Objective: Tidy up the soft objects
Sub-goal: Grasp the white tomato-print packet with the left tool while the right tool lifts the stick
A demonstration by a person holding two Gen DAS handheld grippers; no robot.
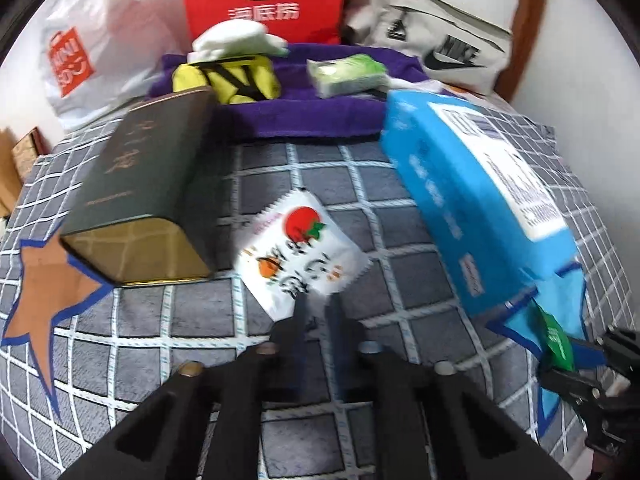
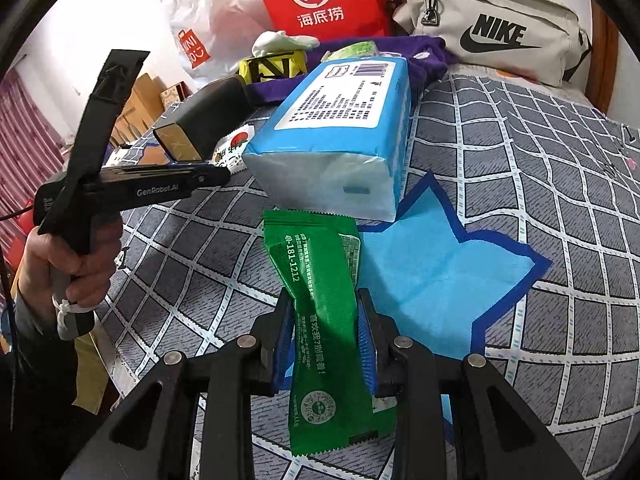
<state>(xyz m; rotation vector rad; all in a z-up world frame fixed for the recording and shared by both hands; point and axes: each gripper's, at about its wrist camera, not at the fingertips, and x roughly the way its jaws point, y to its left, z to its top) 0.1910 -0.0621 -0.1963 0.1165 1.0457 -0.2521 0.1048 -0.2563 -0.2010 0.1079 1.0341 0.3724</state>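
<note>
- Blur smears the left wrist view, so print on the white sachet [image 1: 302, 252] and the lettering on the dark tin [image 1: 148, 188] at nine o'clock cannot be read; the left gripper [image 1: 318, 308] has its jaws drawn together at the sachet's near edge, and whether the tips pinch that edge cannot be told.
- White sachet, with a red tomato picture, lies flat on the checked bedspread [image 1: 360, 208] at the centre, just beside the tin and well apart from the blue tissue pack [image 1: 472, 184] at three o'clock.
- Purple towel [image 1: 304, 108] at twelve o'clock carries a yellow pouch [image 1: 236, 80] and a small green packet [image 1: 348, 74], both soft-edged from blur.
- In the right wrist view a hand [image 2: 76, 252] at nine o'clock grips the left tool's handle, the wrist cut off by the frame edge.
- Green sachet [image 2: 320, 304] stands upright at six o'clock, waist creased, clenched between the blue pads of the right gripper [image 2: 326, 340]; its top nearly meets the tissue pack's end.
- Blue star patch [image 2: 452, 264] at four o'clock is partly hidden behind the sachet and the pack.
</note>
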